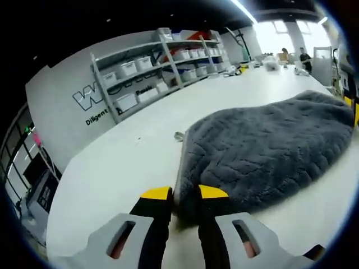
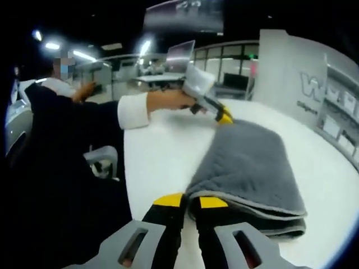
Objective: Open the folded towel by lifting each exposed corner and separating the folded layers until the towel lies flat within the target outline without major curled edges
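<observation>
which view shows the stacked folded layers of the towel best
The right gripper view: the towel's layered edges stack visibly at its near corner beside the right gripper. The left gripper view shows mostly its fuzzy top surface.

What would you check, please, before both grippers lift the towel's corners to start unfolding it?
1. Towel folded, layers stacked at the near edge: ok.
2. Left gripper at a towel corner: ok; fabric actually pinched: cannot tell.
3. Right gripper at the near corner: ok; top layer alone held: cannot tell.
4. Table around the towel bare enough to spread it: ok.
5. Target outline on the table: cannot tell.
</observation>
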